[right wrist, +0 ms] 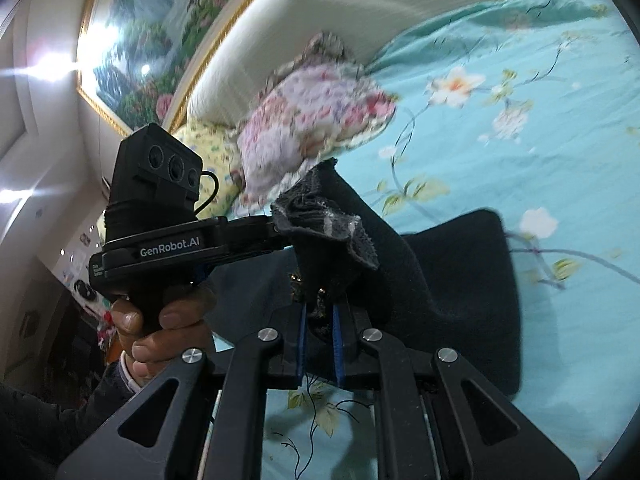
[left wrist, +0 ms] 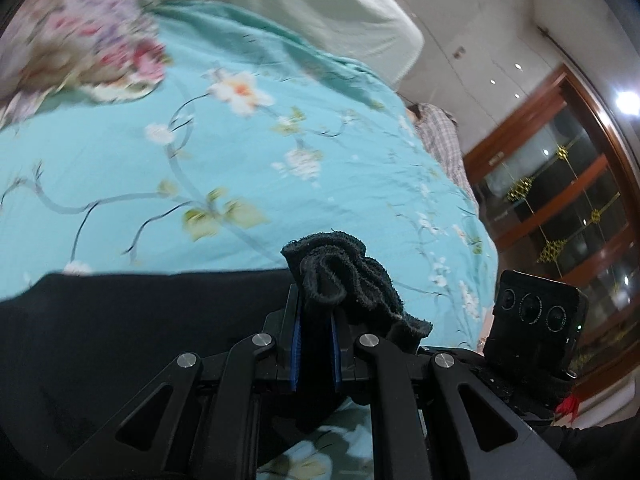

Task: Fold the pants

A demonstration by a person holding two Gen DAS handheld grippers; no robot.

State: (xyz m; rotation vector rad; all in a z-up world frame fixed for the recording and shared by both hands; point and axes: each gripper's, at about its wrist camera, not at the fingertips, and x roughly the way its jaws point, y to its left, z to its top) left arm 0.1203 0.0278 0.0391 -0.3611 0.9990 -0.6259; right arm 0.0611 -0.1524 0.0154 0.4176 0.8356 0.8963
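- The left gripper (left wrist: 316, 344) and right gripper (right wrist: 320, 344) each clamp the black pants' (right wrist: 460, 280) bunched edge.
- From the right jaws, the cloth trails toward 2 o'clock onto the bedsheet (right wrist: 520, 120); from the left, toward 9.

Pants (right wrist: 452, 280) matt dark fleecy cloth; sheet (left wrist: 240, 152) smooth cotton.

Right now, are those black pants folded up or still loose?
Still loose, not neatly folded. The pants are bunched and held up off the bed by the left gripper and the right gripper.
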